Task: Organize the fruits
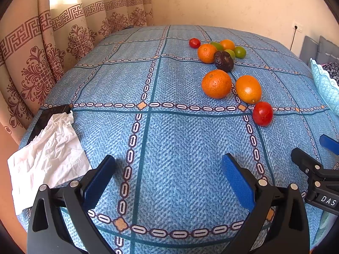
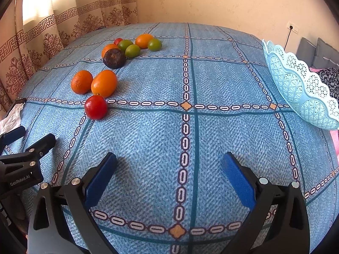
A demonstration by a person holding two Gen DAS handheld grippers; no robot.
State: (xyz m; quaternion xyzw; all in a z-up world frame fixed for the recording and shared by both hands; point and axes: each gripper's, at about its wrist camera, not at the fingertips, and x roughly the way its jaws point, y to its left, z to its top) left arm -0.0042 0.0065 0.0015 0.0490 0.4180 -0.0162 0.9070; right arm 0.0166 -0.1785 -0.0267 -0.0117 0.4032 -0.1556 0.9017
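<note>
Several fruits lie loose on the blue patterned cloth: a red fruit (image 1: 262, 113) (image 2: 96, 107) nearest, two oranges (image 1: 216, 83) (image 2: 81, 82) behind it, a dark wrinkled fruit (image 1: 223, 61) (image 2: 114, 58), then green ones (image 2: 132, 50) and more oranges at the back. A light blue lace-edged basket (image 2: 300, 86) (image 1: 325, 84) stands tilted at the right. My left gripper (image 1: 168, 165) is open above bare cloth, well short of the fruit. My right gripper (image 2: 169, 164) is open too, nothing between its fingers, with the red fruit ahead on its left.
A crumpled white tissue (image 1: 46, 154) lies over a black flat object (image 1: 47, 116) at the table's left edge. Patterned curtains (image 1: 42, 63) hang at the left, a cream wall behind. Grey cushions (image 2: 317, 53) and a wall socket (image 2: 292, 28) sit at the far right.
</note>
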